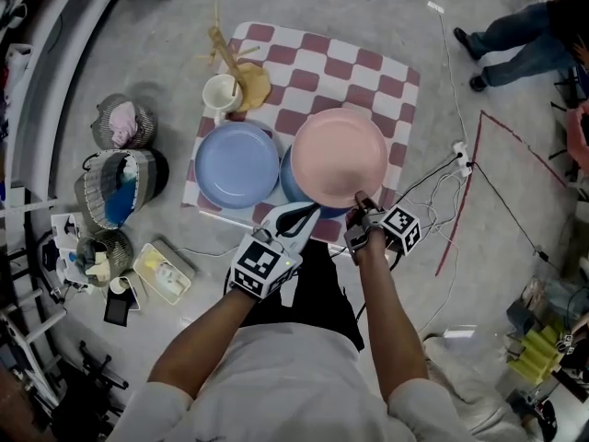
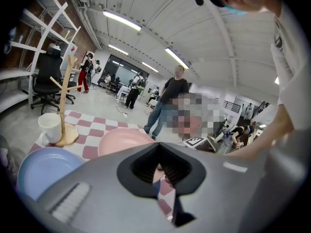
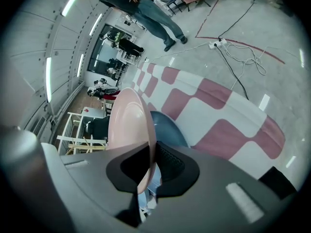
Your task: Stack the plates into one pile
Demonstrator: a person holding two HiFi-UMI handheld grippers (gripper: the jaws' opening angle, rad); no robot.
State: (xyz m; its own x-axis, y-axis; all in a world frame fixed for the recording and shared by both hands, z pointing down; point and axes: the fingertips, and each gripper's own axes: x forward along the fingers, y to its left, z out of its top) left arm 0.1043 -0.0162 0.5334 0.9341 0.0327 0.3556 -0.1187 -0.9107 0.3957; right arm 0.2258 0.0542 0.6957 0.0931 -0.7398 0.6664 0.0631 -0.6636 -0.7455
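Checkered cloth [image 1: 386,81] spreads across the floor. Over it we hold the pink plate [image 1: 339,155], pinched at its near rim by our right gripper [image 1: 361,203], above the dark blue plate [image 1: 287,184]. The light blue plate [image 1: 236,162] sits beside them. Our left gripper [image 1: 306,214] is closed on nothing. With only an edge grip, we judge the plate could tilt and slip.
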